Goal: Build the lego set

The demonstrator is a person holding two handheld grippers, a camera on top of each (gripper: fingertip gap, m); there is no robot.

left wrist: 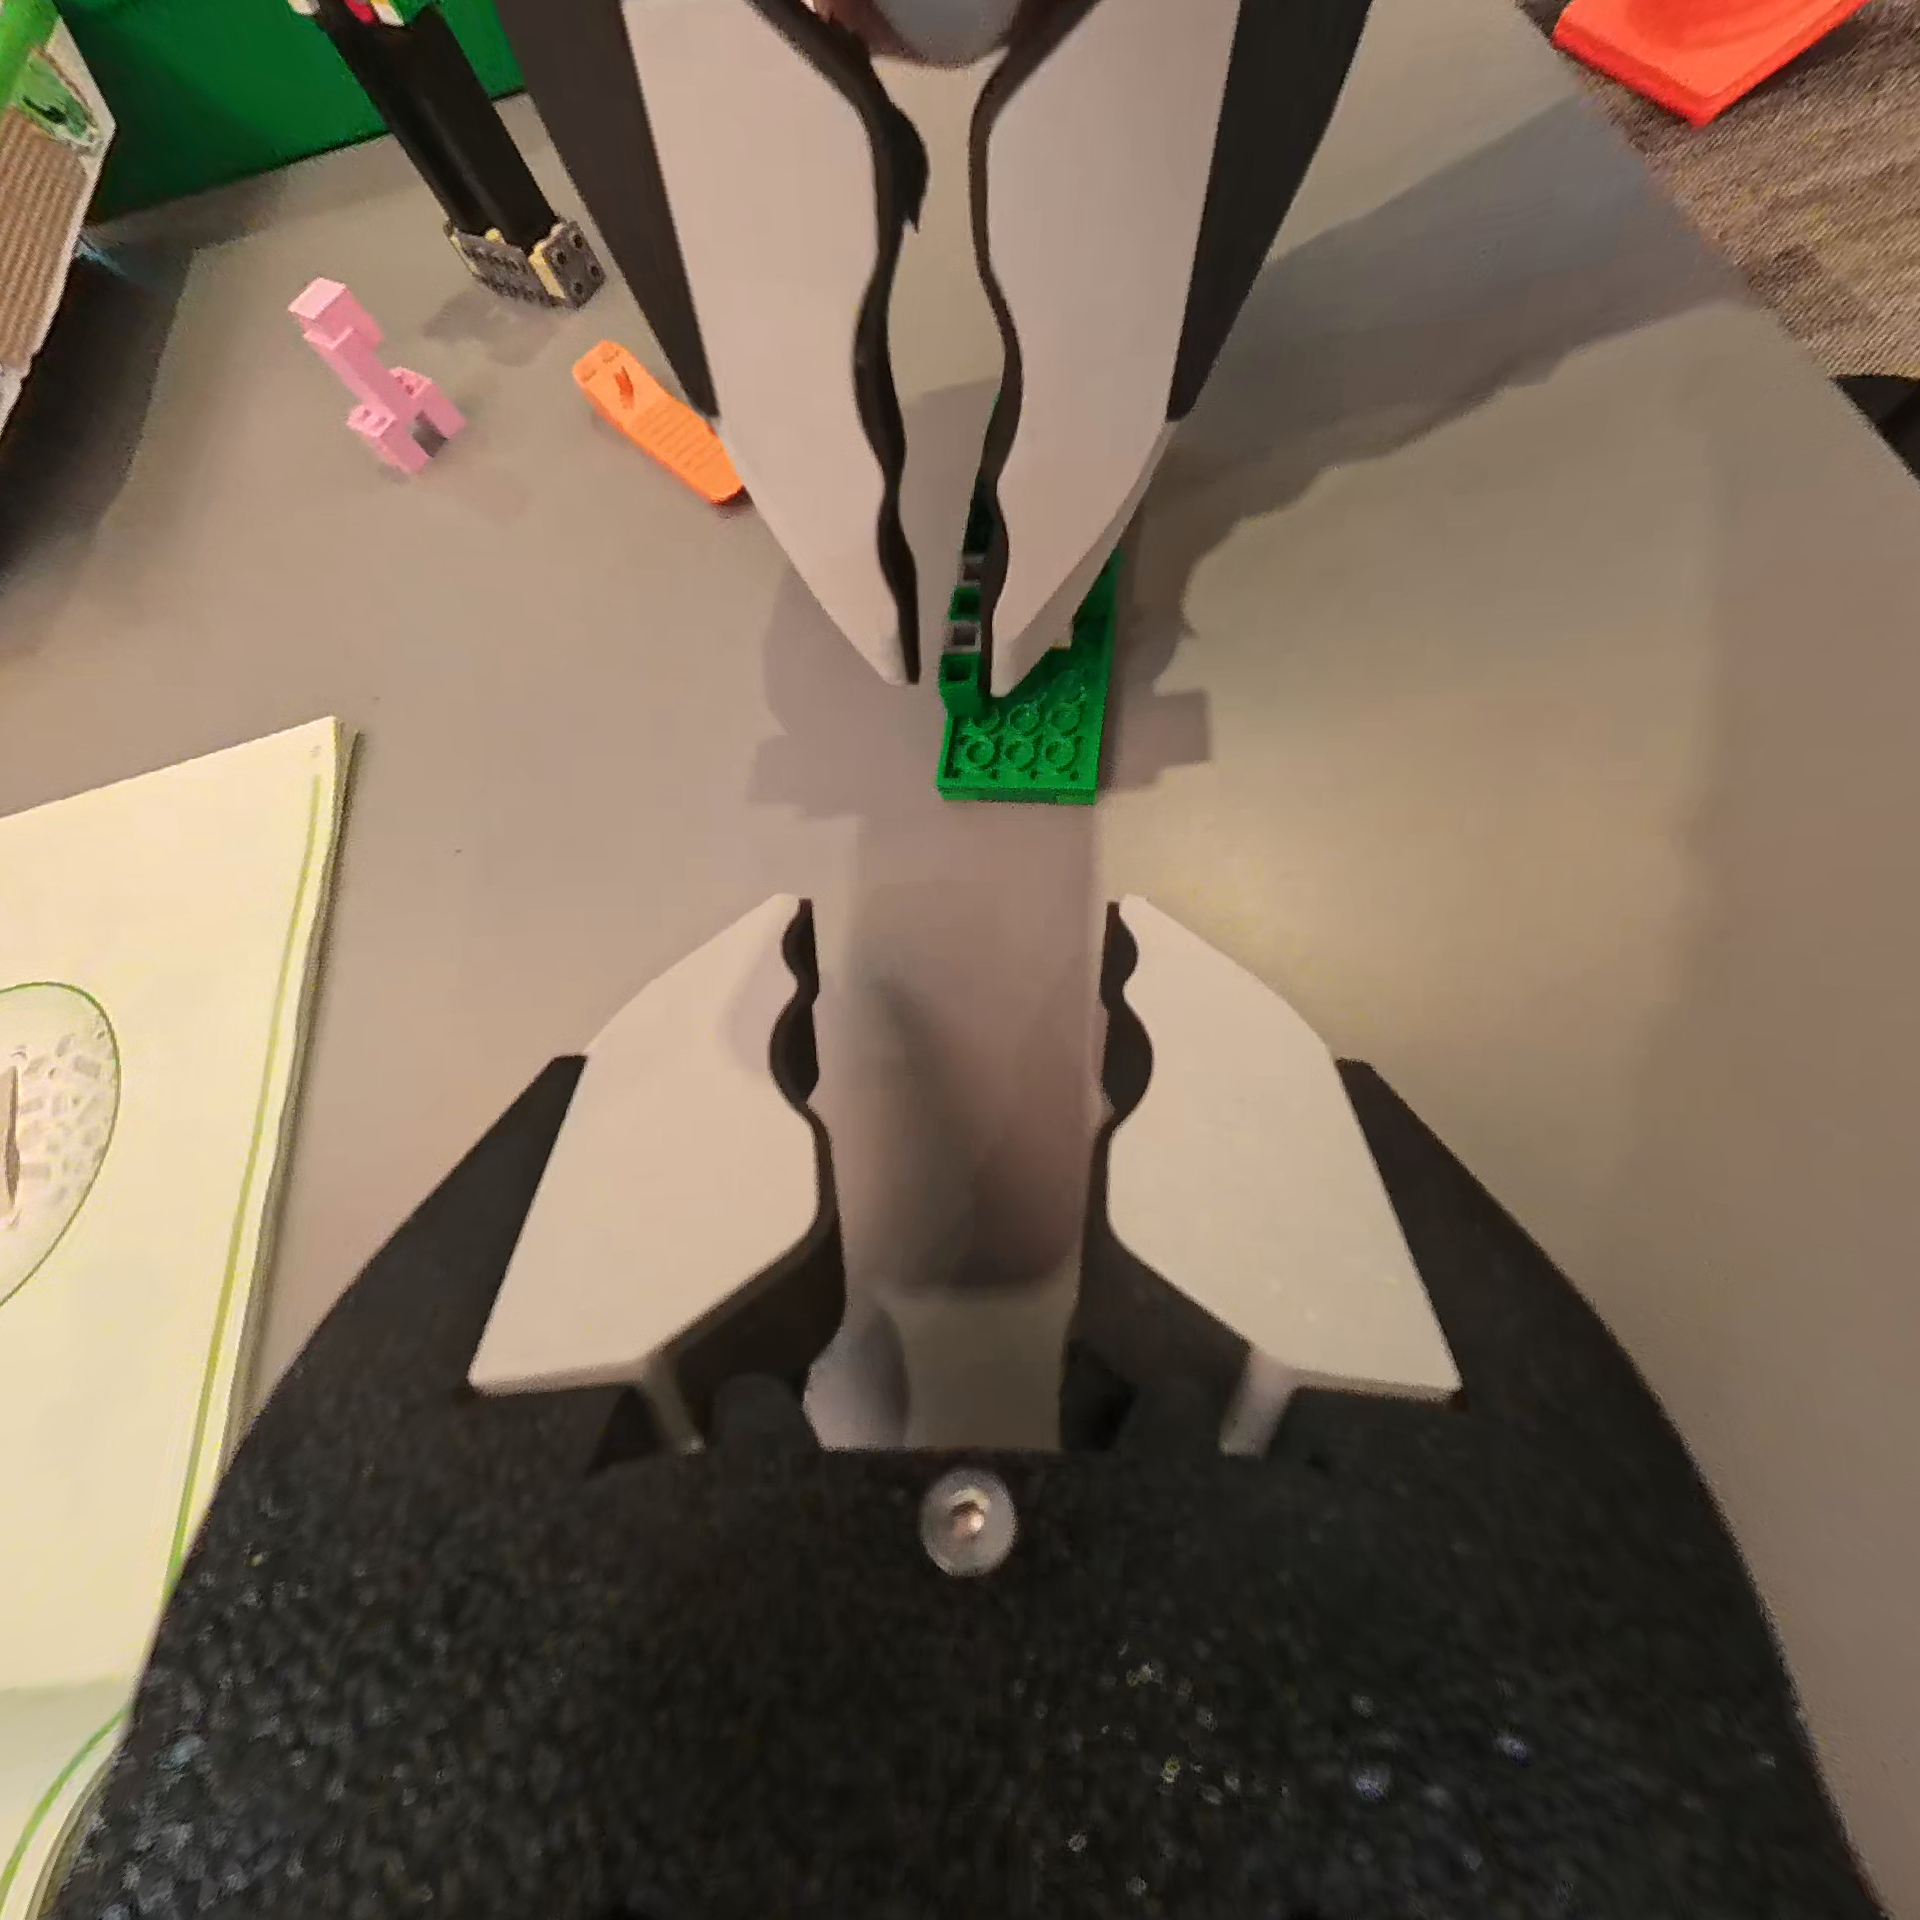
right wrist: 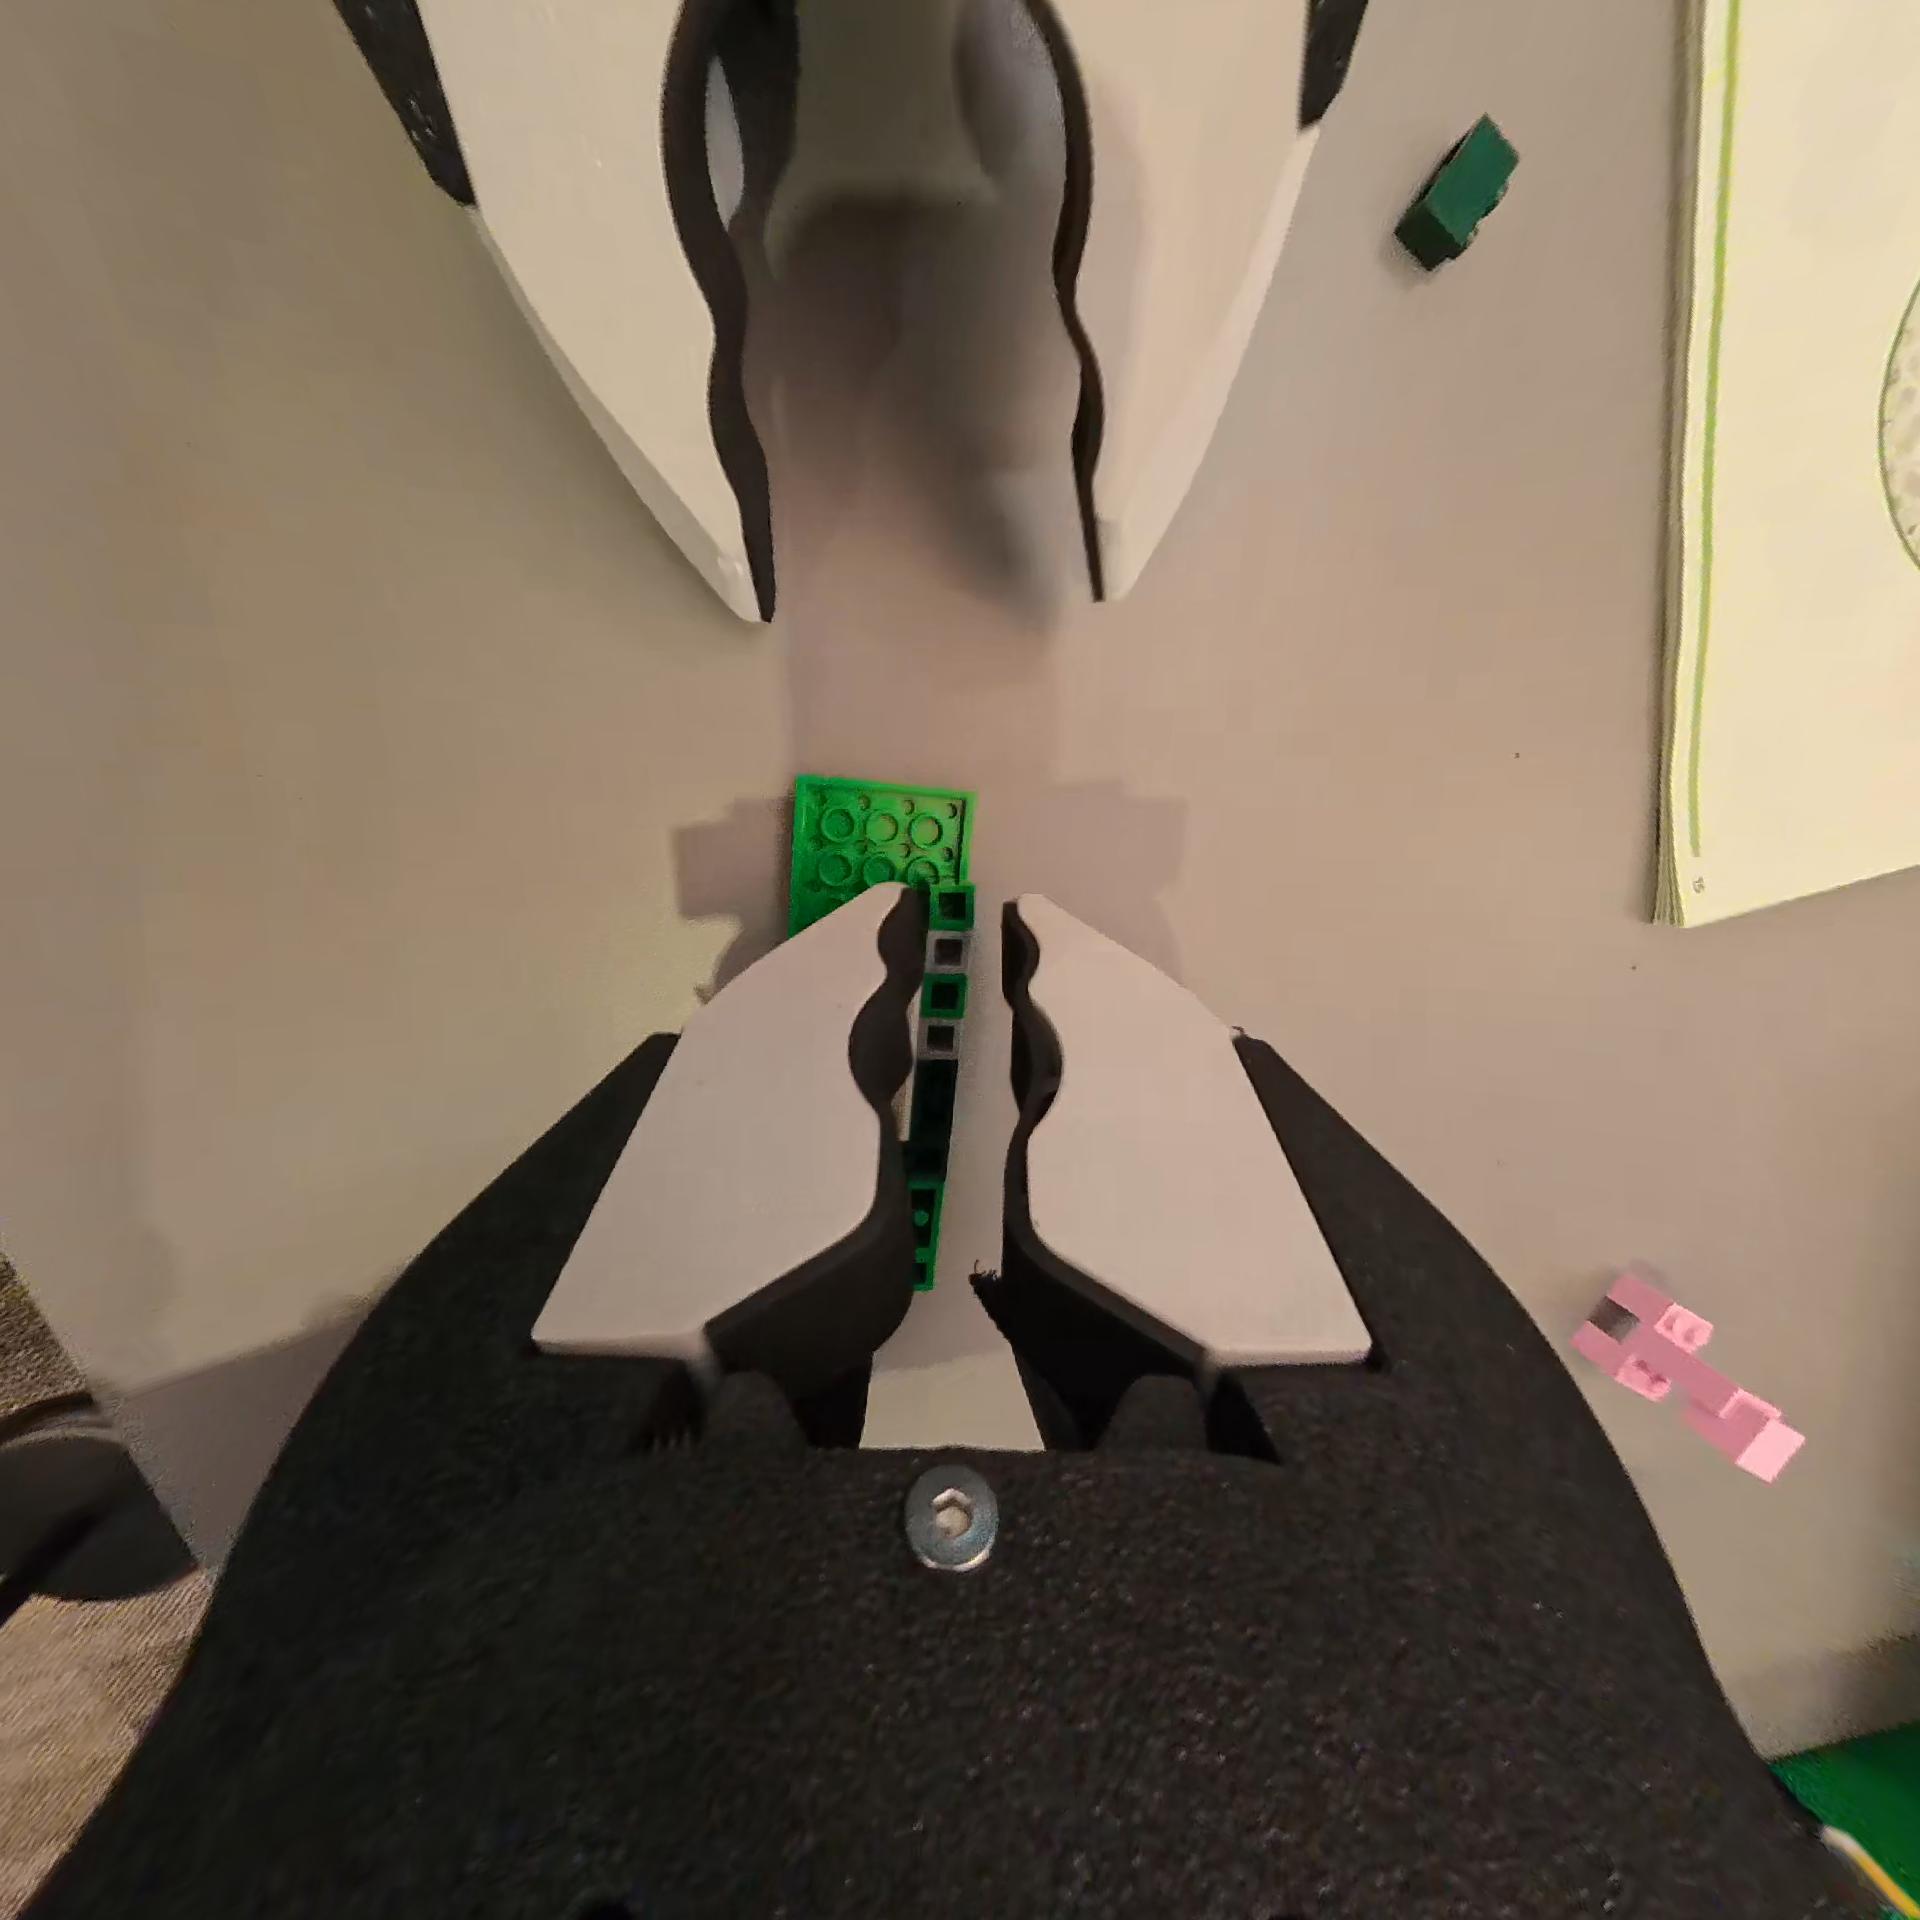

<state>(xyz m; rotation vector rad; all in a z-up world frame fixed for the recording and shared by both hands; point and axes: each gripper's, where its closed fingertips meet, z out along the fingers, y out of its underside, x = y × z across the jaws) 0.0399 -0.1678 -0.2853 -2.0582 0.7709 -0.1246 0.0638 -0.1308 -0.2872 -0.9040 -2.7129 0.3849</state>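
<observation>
A bright green studded plate (left wrist: 1023, 748) lies flat on the grey table; it also shows in the right wrist view (right wrist: 883, 831). A narrow column of green and grey bricks (right wrist: 945, 997) stands on its edge. My right gripper (right wrist: 958, 899) straddles this column with its jaws narrowed. One finger is against the column and a slim gap shows on the other side. In the left wrist view it reaches in from the top (left wrist: 951, 681). My left gripper (left wrist: 958, 914) is open and empty, just short of the plate, facing the right one (right wrist: 930, 603).
A pink brick figure (left wrist: 374, 384) and an orange brick separator (left wrist: 655, 431) lie at the far left. A tall black brick figure (left wrist: 468, 156) stands before a green box (left wrist: 260, 94). An instruction booklet (left wrist: 156, 1091) lies left. A dark green brick (right wrist: 1455, 197) lies near it. About 5 cm separates my left fingertips from my right.
</observation>
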